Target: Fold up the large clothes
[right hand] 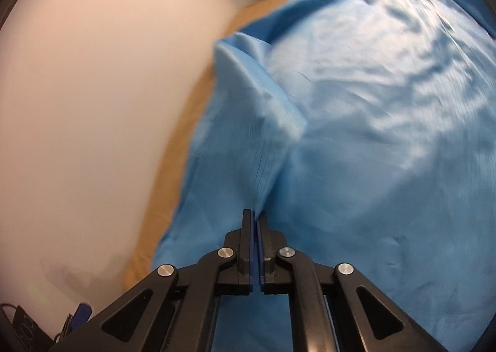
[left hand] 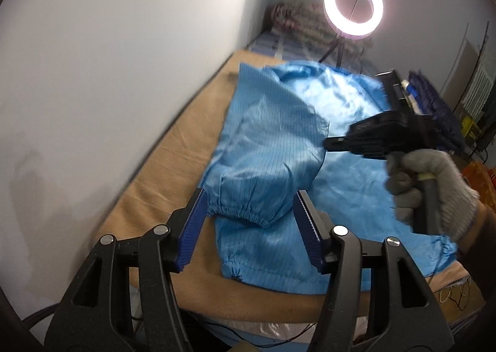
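Observation:
A large light-blue striped garment (left hand: 272, 141) lies spread on a tan blanket (left hand: 173, 166). One sleeve is folded across it, and its elastic cuff (left hand: 248, 212) points toward me. My left gripper (left hand: 251, 215) hangs over that cuff with its blue pads (left hand: 198, 212) apart, one on each side of it; I see no pinch. A gloved hand (left hand: 434, 184) holds my right gripper (left hand: 330, 144) at the sleeve's right edge. In the right wrist view, the right gripper (right hand: 255, 215) is shut on a raised ridge of the blue garment (right hand: 372, 104), and the cloth pulls into pleats at its tips.
A white wall (left hand: 108, 73) runs close along the left side of the bed. A lit ring light (left hand: 353, 6) stands at the far end, near patterned bedding (left hand: 297, 20). Dark clutter and boxes (left hand: 434, 97) crowd the right side. Cables hang below the near edge.

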`<state>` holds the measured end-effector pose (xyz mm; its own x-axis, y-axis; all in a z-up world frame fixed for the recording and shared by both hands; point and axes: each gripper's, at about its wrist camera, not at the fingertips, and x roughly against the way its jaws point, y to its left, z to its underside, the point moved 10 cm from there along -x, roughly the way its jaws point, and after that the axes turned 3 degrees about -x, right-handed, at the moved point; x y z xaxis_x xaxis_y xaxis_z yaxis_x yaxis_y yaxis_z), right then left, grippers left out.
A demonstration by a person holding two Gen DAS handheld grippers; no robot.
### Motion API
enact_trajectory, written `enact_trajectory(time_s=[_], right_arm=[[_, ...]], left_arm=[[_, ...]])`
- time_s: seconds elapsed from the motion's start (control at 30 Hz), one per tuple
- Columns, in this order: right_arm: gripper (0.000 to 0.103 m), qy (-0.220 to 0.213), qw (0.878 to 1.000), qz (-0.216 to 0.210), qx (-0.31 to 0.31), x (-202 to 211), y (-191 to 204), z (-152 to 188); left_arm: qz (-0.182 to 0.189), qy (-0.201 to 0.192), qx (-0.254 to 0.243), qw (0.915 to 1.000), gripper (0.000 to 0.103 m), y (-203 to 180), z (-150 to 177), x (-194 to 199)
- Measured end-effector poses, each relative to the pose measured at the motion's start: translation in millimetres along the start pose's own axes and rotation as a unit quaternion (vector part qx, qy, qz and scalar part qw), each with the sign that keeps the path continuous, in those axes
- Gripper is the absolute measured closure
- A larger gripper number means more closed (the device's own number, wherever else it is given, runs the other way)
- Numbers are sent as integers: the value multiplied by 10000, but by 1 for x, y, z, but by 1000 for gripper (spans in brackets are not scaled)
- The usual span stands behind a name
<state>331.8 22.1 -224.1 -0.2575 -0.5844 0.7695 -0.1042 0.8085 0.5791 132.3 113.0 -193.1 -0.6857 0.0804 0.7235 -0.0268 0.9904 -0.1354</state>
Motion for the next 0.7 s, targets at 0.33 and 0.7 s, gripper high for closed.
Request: enact_trajectory(time_s=[0.33, 0.7], right_arm=[[79, -345, 9985, 5, 418, 31, -9, 8], [79, -281, 9956, -154, 877, -3, 20, -6]], left_arm=[[-258, 893, 1006, 9906, 44, 42, 0, -77], [-183, 1482, 1705, 9740, 65, 56, 11, -136]])
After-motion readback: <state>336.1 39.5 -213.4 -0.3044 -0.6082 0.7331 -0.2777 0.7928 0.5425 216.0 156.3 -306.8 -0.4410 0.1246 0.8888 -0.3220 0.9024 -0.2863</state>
